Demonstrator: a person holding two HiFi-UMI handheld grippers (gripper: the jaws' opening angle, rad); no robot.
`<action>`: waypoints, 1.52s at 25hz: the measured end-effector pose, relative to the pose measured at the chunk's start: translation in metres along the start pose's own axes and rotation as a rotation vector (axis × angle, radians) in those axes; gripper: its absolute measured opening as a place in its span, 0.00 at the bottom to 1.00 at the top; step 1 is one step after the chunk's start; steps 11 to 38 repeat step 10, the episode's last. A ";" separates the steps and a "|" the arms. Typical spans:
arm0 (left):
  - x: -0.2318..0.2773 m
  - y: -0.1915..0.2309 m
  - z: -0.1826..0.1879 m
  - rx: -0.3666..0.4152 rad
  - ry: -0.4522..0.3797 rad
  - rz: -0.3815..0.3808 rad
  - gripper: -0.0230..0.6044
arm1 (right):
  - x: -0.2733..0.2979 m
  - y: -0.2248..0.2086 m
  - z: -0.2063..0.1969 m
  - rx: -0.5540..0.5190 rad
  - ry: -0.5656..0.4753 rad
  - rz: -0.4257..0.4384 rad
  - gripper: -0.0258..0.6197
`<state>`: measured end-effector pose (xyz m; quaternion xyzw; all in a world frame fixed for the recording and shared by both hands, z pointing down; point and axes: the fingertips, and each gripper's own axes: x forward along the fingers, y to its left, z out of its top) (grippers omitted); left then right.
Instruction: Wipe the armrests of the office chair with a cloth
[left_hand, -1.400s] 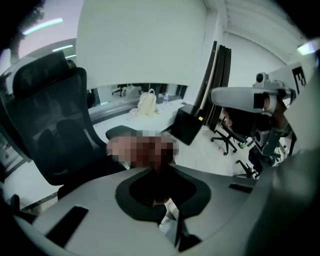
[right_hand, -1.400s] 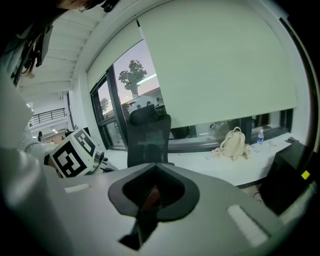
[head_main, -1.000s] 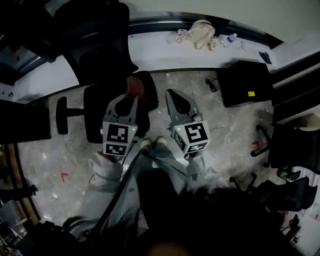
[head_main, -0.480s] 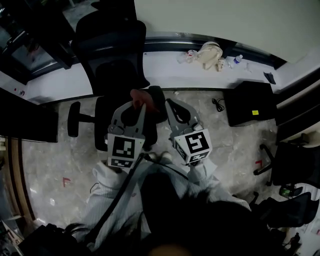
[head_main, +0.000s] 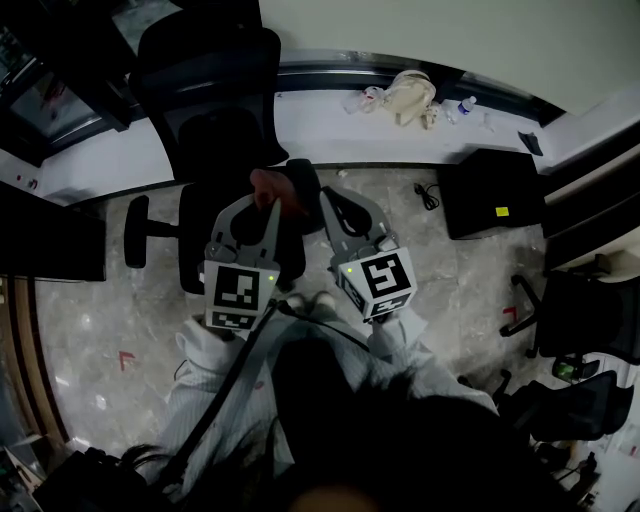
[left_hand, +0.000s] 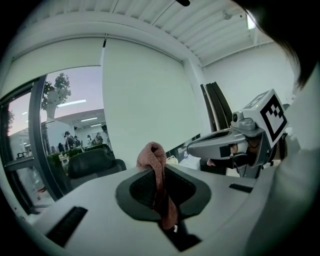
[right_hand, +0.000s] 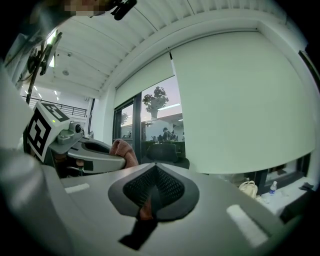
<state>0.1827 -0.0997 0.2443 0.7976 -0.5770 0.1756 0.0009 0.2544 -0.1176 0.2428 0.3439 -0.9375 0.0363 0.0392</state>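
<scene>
While both tools hang over the office chair (head_main: 215, 110), the L gripper (head_main: 262, 206) has its fingers pinching a pinkish cloth (head_main: 268, 184), which bunches up past the tips. It's right over the nearer armrest (head_main: 306, 178); can't tell if it touches. The R gripper (head_main: 336, 202) sits just beside, fingers pressed together w/ a brownish sliver low in the seam, can't tell what. The other armrest (head_main: 137, 230) is well apart, out to the side.
</scene>
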 end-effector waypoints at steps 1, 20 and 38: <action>0.000 0.000 0.000 -0.002 0.000 -0.001 0.08 | -0.001 0.000 -0.001 0.002 0.001 -0.002 0.04; -0.003 -0.013 0.003 -0.005 0.001 -0.027 0.08 | -0.011 -0.002 0.000 0.014 -0.001 -0.011 0.04; -0.003 -0.013 0.003 -0.005 0.001 -0.027 0.08 | -0.011 -0.002 0.000 0.014 -0.001 -0.011 0.04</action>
